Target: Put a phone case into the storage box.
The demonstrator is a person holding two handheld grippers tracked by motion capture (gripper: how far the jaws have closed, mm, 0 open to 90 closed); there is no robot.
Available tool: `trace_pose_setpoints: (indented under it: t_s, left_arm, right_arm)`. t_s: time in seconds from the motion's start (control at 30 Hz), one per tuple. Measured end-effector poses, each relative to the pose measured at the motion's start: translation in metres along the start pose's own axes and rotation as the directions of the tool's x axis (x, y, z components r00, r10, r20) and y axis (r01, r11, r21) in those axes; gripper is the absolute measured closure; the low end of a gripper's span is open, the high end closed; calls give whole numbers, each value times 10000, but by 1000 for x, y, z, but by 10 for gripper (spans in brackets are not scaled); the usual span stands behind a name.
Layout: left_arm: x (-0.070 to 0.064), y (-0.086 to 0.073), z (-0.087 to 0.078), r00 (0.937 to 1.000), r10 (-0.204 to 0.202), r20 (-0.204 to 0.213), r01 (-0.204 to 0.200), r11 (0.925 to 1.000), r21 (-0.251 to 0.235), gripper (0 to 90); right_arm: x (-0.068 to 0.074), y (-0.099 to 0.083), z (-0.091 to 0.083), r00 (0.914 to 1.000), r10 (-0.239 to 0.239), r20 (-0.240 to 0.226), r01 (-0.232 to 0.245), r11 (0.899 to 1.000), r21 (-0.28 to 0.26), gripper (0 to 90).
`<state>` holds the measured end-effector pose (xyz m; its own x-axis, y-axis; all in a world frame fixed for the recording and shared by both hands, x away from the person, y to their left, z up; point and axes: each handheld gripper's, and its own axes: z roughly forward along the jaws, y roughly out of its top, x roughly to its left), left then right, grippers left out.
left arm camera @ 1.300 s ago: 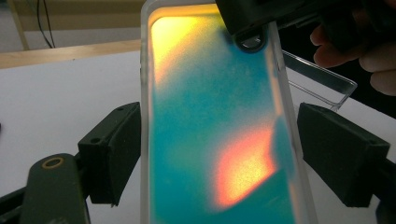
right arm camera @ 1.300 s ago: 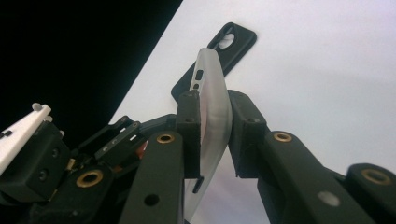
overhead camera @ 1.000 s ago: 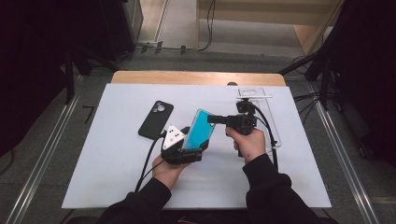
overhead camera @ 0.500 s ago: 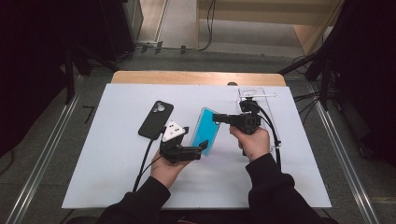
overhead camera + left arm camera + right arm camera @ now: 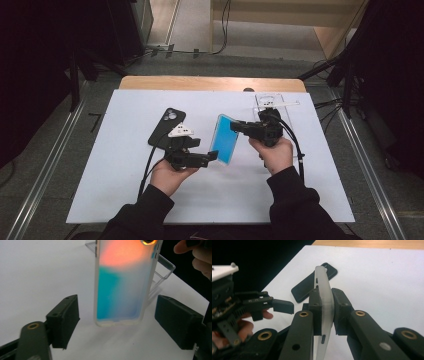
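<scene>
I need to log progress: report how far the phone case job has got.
Done: the right tongs have the blue phone case clamped by its edge and lifted off the white mat. In hand: the left tongs stand open around its lower end without touching it. Left, probably: fitting it on the black phone, which lies bare on the mat.

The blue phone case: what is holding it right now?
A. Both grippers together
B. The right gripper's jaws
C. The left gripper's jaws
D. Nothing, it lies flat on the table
B. In the right gripper view the right gripper has its jaws pressed on both sides of the blue phone case, while in the left gripper view the left gripper has its jaws spread wide, apart from the case.
</scene>
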<state>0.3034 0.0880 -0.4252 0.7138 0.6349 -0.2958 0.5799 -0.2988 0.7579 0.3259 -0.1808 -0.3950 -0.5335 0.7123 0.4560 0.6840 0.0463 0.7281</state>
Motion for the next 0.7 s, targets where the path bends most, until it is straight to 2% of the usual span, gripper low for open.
trace_pose_setpoints:
  t_s: [0.03,0.17,0.27,0.3,0.33,0.37,0.43,0.57,0.6,0.63,0.67,0.7]
  left_arm:
    - [1,1,-1,10000,-5,31,5,10000,97,221]
    - [5,5,-4,9998,-66,198,57,9990,434,249]
    - [6,6,-4,9992,29,391,-55,9979,649,264]
    - [6,7,-4,9988,117,467,-151,9973,725,272]
    - [5,6,-5,9982,501,342,-520,9969,583,272]
    - [5,6,-6,9974,681,240,-694,9960,563,275]
    - [4,6,-7,9969,749,245,-761,9957,531,300]
    - [5,8,-7,9951,808,571,-852,9932,797,299]
    - [8,10,-8,9936,596,957,-695,9922,1038,303]
    - [8,10,-8,9936,596,957,-695,9922,1038,341]
    - [10,11,-8,9918,453,1198,-589,9919,1125,341]
    - [11,13,-10,9888,365,1445,-520,9931,1050,351]
  right_arm:
    - [1,0,-1,9997,-234,61,234,9997,6,772]
    - [2,-1,0,9986,-519,98,519,9987,15,772]
    - [3,-3,0,9968,-797,20,797,9968,116,772]
    - [2,-3,-1,9960,-876,-195,880,9959,208,772]
    - [2,-4,-1,9950,-940,-337,949,9951,274,772]
    - [2,-5,-2,9931,-1050,-522,1067,9938,299,773]
    - [2,-8,-3,9898,-1245,-691,1272,9913,352,773]
    - [3,-12,-6,9833,-1653,-755,1697,9839,556,772]
    - [3,-13,-8,9798,-1764,-946,1826,9813,610,772]
    - [3,-13,-9,9774,-1823,-1074,1897,9798,637,772]
    - [3,-13,-9,9774,-1823,-1074,1897,9798,637,772]
    - [2,-14,-11,9672,-2098,-1431,2205,9734,631,773]
